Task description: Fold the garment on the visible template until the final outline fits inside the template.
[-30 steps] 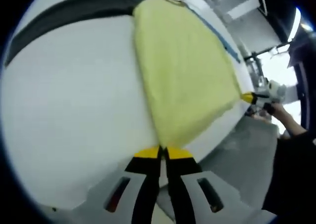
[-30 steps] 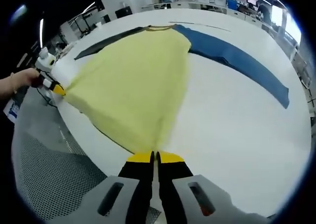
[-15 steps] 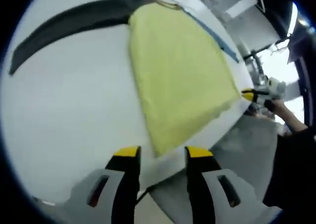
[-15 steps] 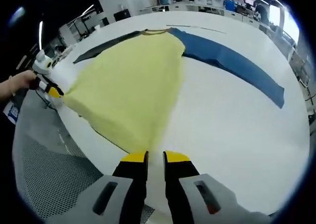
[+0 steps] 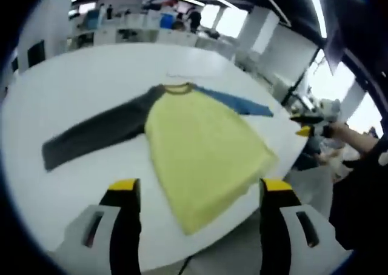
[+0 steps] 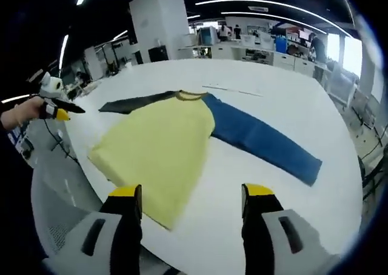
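A raglan shirt lies flat on the white table: yellow body (image 5: 197, 151) (image 6: 154, 151), dark grey sleeve (image 5: 97, 132) (image 6: 136, 102), blue sleeve (image 5: 236, 104) (image 6: 264, 142). Its hem points toward me and its collar (image 6: 191, 95) lies at the far end. My left gripper (image 5: 200, 187) hangs open above the near hem, holding nothing. My right gripper (image 6: 191, 193) is open too, back from the hem corner and empty. Each gripper also appears in the other's view, held by a hand: right gripper (image 5: 310, 129), left gripper (image 6: 57, 111). A thin line (image 6: 233, 90) marks the table beyond the collar.
The table (image 6: 285, 202) has a curved near edge (image 5: 267, 193) right under the hem, with floor below. Desks, screens and people stand far behind the table (image 6: 254, 42). A sleeve and hand (image 5: 357, 145) reach in at the right of the left gripper view.
Both grippers were shut on the shirt's hem corners, then opened and let go. Both have since drawn back and up, jaws spread wider. The shirt now rests flat on the table.
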Action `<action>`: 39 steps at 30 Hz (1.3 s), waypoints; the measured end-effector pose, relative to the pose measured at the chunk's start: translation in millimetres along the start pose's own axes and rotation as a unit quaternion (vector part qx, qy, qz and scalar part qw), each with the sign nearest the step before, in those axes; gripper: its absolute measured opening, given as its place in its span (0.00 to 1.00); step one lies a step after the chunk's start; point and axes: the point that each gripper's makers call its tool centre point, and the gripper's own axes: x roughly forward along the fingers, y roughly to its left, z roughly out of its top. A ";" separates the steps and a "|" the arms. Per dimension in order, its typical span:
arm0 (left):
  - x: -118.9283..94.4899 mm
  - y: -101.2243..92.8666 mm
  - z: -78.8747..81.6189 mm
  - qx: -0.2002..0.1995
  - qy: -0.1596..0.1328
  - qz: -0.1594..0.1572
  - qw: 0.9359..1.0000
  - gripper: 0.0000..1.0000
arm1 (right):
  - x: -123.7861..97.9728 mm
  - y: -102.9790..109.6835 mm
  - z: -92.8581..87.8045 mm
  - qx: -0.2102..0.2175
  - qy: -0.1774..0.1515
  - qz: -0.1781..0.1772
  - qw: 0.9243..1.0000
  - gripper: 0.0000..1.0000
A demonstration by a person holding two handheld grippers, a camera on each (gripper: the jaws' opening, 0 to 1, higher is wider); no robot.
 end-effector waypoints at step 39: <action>-21.7 -26.1 15.8 0.068 -0.017 -0.016 0.997 0.99 | -28.7 10.9 27.4 0.035 -0.091 0.028 0.995 1.00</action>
